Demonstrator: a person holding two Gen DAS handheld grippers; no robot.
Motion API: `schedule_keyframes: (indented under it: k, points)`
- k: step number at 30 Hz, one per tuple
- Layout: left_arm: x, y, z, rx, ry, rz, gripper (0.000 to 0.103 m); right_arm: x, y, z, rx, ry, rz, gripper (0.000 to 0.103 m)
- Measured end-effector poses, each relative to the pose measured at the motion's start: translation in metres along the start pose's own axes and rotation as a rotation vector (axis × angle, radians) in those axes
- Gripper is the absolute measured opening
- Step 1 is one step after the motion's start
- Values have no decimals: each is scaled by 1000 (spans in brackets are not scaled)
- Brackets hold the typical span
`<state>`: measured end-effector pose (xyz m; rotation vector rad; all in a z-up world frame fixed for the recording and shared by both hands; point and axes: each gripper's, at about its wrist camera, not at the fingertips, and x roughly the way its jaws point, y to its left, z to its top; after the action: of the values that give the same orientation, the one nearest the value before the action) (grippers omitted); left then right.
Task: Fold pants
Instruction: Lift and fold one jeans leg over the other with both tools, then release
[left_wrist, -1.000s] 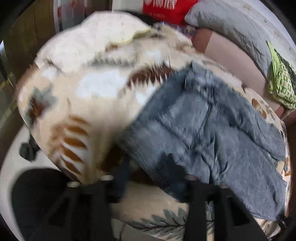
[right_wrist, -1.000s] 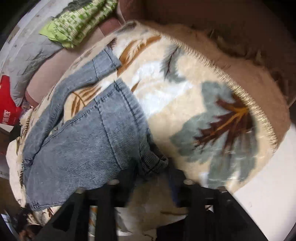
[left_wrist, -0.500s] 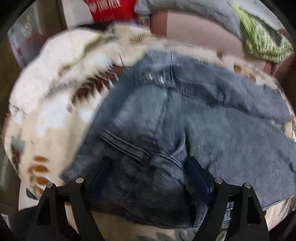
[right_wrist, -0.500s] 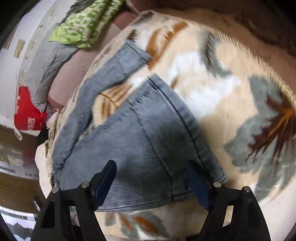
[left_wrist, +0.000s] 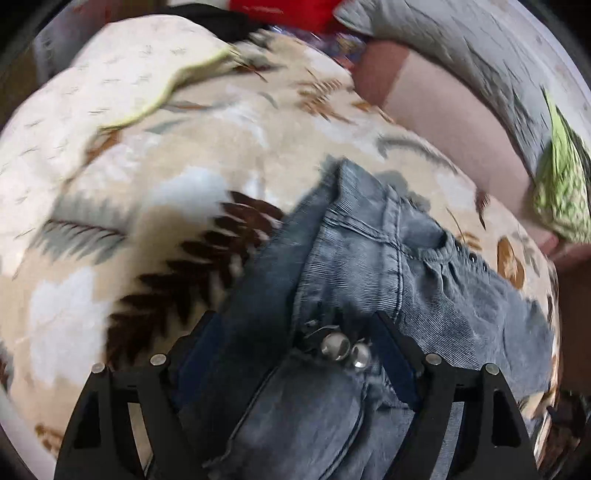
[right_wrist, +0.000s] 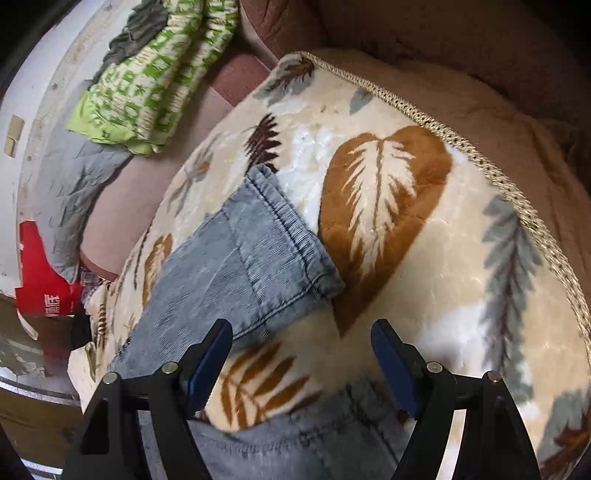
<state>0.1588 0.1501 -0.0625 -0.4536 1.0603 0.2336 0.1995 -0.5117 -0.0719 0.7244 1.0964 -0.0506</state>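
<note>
Where the plush fleece blanket (left_wrist: 122, 229) covered the bed, its cream pile carried printed leaves in brown, rust and grey-blue, and a woven tan braid (right_wrist: 491, 162) edged it on the far right of the right wrist view. The jeans (left_wrist: 388, 266) lay spread on that blanket, a faded grey-blue denim with a fine ribbed weave, doubled seams and small dark rivets. In the left wrist view the waist end bunched up near the camera, with two shiny metal buttons (left_wrist: 343, 350) catching light. The left gripper (left_wrist: 295, 350) stood with its dark blue-padded fingers spread wide, denim lying between them (whether the pads touched cloth could not be told). In the right wrist view one stitched leg hem (right_wrist: 291, 236) lay flat on the blanket ahead, and more denim crossed the near edge. The right gripper (right_wrist: 301, 363) was likewise spread apart, pinching nothing. Far left lay a crumpled green-and-white patterned cloth (right_wrist: 159, 81) on a quilted grey bedcover (right_wrist: 70, 195). A red package (right_wrist: 44, 280) bore white characters, too blurred to read.
</note>
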Motion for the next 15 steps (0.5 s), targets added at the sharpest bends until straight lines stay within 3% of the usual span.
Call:
schedule_keyframes:
  k: [2,4,11,12,13,14,15]
  points:
    - [10,-4,1,16,22,9,60,4,-6,1,1,6,0,80]
    - [17,-8,1,18,50,-23,35,11,-11,2,6,17,-3,80]
    - [16,-22,8,72,19,42,27,25,-12,13,24,35,-23,76]
    - [14,-22,9,70,13,49,27,27,-10,15,10,41,-45,72]
    - [13,-23,10,69,10,55,27,29,-7,16,-6,47,-70,56]
    - [14,-24,14,69,6,63,27,29,-3,18,-25,46,-94,32]
    - [12,-25,15,73,-2,71,27,28,-2,20,-31,47,-96,22]
